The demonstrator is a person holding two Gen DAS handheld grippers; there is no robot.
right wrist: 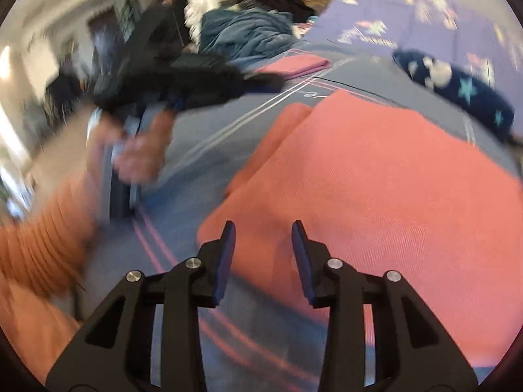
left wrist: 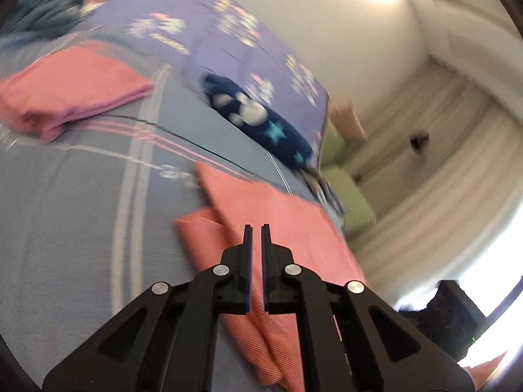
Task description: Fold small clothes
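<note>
Coral cloth (right wrist: 376, 176) is lying flat on the bed (left wrist: 65, 228), out toward its edge by the floor. From here it looks thin, soft and light, so I'd say it'll flop and slide; I'd pinch a corner or hem, not the middle. My left gripper (left wrist: 256, 228) is clenched on nothing, hovering over the cloth. Right gripper (right wrist: 263, 228) is released, jaws apart over the cloth's near edge. A pink folded piece (left wrist: 72, 88) sits well apart, further up the bed.
</note>
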